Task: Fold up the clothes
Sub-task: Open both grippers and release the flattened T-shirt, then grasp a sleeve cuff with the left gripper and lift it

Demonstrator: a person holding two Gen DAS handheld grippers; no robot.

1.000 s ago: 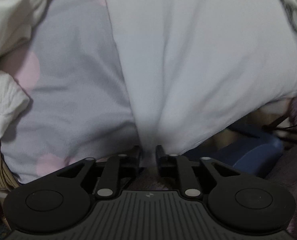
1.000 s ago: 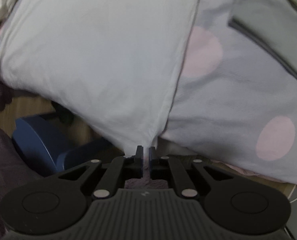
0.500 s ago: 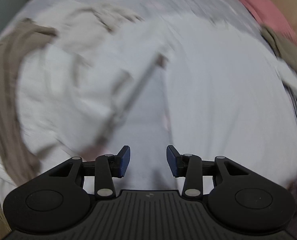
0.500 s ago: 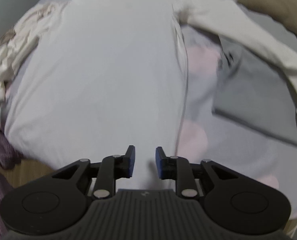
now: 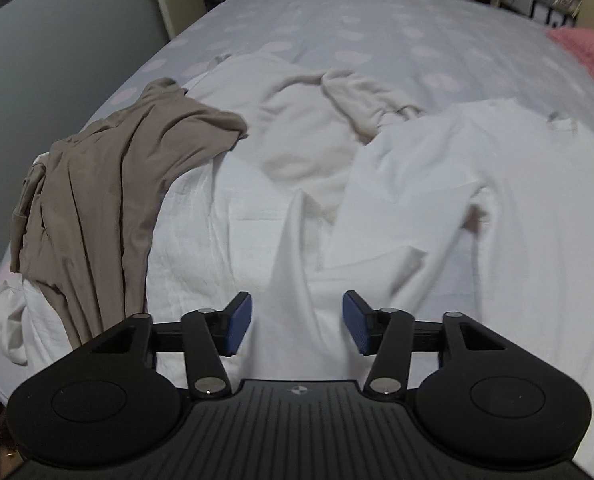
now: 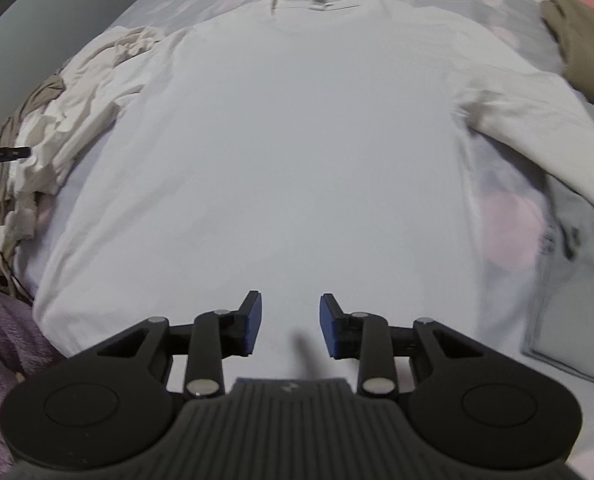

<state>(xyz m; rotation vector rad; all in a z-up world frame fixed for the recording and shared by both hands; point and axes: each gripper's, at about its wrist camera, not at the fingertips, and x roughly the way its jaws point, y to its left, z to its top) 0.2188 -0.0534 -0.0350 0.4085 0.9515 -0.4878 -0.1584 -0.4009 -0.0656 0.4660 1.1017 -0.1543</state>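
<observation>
The shirt (image 6: 297,140) is lying spread flat on the bed (image 5: 377,28), ready for folding; both grippers, left (image 5: 297,322) and right (image 6: 290,325), are opening, fingers empty above it.

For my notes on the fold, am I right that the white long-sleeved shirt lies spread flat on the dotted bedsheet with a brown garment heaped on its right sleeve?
Not quite: the brown garment is heaped left of the white long-sleeved shirt, on the pile of pale clothes, as the left wrist view shows. The shirt does lie spread flat on the dotted bedsheet.
</observation>
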